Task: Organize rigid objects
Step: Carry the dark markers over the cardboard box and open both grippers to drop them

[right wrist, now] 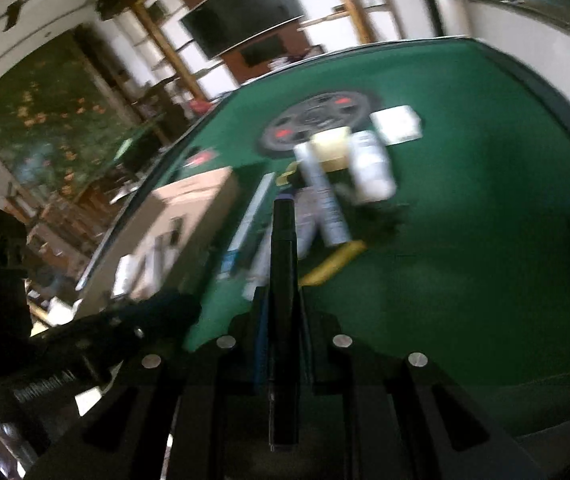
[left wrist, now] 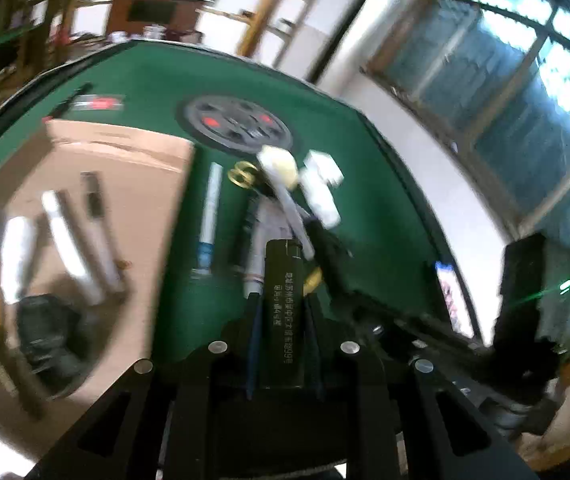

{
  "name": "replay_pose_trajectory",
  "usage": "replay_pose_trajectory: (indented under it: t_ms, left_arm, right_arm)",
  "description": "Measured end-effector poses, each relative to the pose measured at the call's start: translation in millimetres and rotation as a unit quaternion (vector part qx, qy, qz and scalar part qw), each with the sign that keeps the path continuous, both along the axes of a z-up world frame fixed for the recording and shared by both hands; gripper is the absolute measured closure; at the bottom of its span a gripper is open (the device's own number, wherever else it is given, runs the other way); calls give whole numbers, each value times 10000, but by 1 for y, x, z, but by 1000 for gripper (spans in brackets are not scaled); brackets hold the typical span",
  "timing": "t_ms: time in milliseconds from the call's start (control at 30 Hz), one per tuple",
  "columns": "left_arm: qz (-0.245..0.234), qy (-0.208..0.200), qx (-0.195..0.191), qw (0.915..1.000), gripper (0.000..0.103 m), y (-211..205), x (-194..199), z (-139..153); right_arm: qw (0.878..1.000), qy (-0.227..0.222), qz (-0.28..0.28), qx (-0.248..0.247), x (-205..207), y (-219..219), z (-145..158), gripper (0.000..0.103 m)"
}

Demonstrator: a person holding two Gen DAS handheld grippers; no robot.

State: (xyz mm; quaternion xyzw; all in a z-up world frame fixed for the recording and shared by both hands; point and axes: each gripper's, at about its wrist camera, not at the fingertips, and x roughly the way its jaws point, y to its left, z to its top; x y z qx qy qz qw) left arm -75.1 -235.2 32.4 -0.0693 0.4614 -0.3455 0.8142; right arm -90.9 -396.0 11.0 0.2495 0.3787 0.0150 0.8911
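My left gripper point(left wrist: 283, 300) is shut on a dark green tube with printed text point(left wrist: 283, 280), held above the green table. My right gripper point(right wrist: 283, 292) is shut on a slim black stick-shaped object point(right wrist: 283, 248), also above the table. A pile of rigid items lies ahead: a white and blue pen point(left wrist: 210, 216), gold-handled scissors point(left wrist: 242, 173), white bottles point(left wrist: 321, 192), a grey tube point(right wrist: 323, 200) and a yellow piece point(right wrist: 333, 262). An open cardboard box point(left wrist: 125, 160) on the left holds several white tubes point(left wrist: 65, 248); it also shows in the right wrist view point(right wrist: 189, 204).
A round dark dial with red marks point(left wrist: 239, 124) sits in the middle of the green table point(left wrist: 385, 208). A white packet point(right wrist: 397, 124) lies beyond the pile. The other gripper's black body point(left wrist: 521, 292) is at the right. A window is on the right wall.
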Motion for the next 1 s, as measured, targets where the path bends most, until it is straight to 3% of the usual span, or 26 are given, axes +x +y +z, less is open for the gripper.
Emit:
replay_pose_trajectory:
  t_ms: [233, 433, 633, 800, 1000]
  left_arm:
    - [1262, -157, -373, 9912, 83, 99, 26, 25]
    - [2053, -158, -196, 9784, 83, 158, 60, 13]
    - [2046, 254, 17, 9785, 83, 161, 110, -7]
    - [2006, 502, 294, 9779, 83, 149, 138, -26]
    - [1998, 685, 642, 9753, 83, 133, 152, -42]
  right_arm:
    - [9967, -146, 792, 87, 42, 53, 20, 89]
    - [9932, -166, 1148, -39, 85, 86, 27, 89]
    - [9891, 36, 1445, -280, 148, 104, 24, 89]
    - [9849, 376, 1613, -503, 201, 111, -6, 89]
    - [9845, 560, 1597, -464, 212, 105, -29, 89]
